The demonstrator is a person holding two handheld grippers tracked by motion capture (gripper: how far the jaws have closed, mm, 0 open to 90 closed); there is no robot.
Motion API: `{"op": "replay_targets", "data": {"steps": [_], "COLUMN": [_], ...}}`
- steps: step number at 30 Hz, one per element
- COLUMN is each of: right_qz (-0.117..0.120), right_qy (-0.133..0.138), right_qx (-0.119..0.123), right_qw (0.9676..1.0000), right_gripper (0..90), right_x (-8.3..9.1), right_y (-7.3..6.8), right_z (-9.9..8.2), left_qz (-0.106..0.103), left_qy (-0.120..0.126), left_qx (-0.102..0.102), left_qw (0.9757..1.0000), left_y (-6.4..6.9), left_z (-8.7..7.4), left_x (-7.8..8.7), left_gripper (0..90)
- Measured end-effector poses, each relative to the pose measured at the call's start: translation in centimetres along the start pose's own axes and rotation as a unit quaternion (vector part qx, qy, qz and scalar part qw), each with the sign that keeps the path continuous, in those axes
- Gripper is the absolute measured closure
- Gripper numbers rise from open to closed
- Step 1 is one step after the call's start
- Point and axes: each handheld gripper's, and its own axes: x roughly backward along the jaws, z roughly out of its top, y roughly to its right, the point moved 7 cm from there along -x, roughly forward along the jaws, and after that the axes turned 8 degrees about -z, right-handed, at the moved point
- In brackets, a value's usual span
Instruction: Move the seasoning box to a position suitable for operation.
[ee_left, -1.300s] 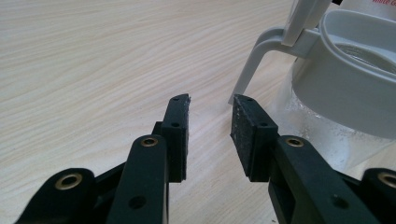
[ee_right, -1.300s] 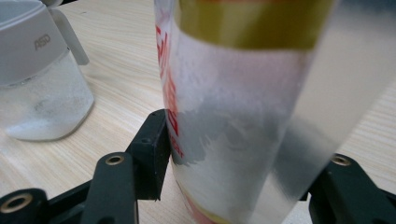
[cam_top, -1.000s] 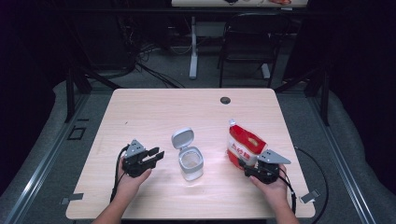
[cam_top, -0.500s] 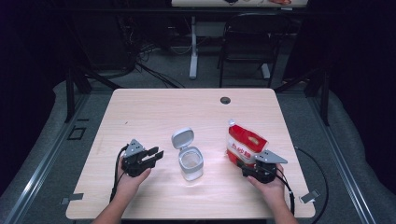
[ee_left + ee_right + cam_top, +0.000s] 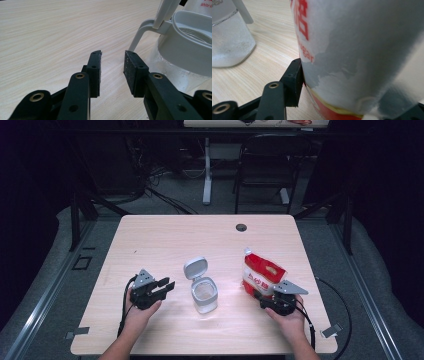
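Mid-table: open jar, white granules inside.

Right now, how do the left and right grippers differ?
The left gripper has its jaws apart with nothing between them; the right gripper is closed on the red-and-white sugar bag. The left points toward the open jar; the right sits at the bag's base. Both are low over the table.

Lighting: my table brightly lit from above, surroundings dark; my close views blur nearby, soft shadows.
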Motion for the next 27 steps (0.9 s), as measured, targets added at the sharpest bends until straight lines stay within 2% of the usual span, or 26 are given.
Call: {"op": "replay_targets", "data": {"steps": [12, 15, 20, 26, 27], "right_qz": [0.002, -0.016, -0.041, -0.044, -0.046], "right_qy": [-0.006, -0.017, -0.022, -0.022, -0.027], "right_qx": [0.013, 0.025, 0.07, 0.048, 0.057], "right_qw": [0.9999, 0.9994, 0.9964, 0.9976, 0.9969], "right_gripper": [48.0, 48.8, 49.2, 49.6, 49.6], "right_x": [0.1, 0.3, 0.4, 0.4, 0.4], "right_y": [0.0, -0.4, -1.3, -1.1, -1.0], "right_z": [0.1, 0.4, 0.7, 0.8, 0.8], "left_qz": [0.002, 0.002, 0.002, 0.002, 0.002], "left_qy": [0.001, 0.0, 0.003, 0.005, 0.005], "left_qx": [-0.001, -0.001, 0.0, 0.0, -0.001], "left_qw": [1.0, 1.0, 1.0, 1.0, 1.0], "left_y": [-0.1, -0.1, -0.1, -0.1, -0.1], "left_z": [0.0, 0.0, 0.0, 0.0, 0.0], "left_x": [0.1, 0.1, 0.1, 0.2, 0.2], "left_gripper": [67.6, 67.6, 67.5, 67.5, 67.5]}}
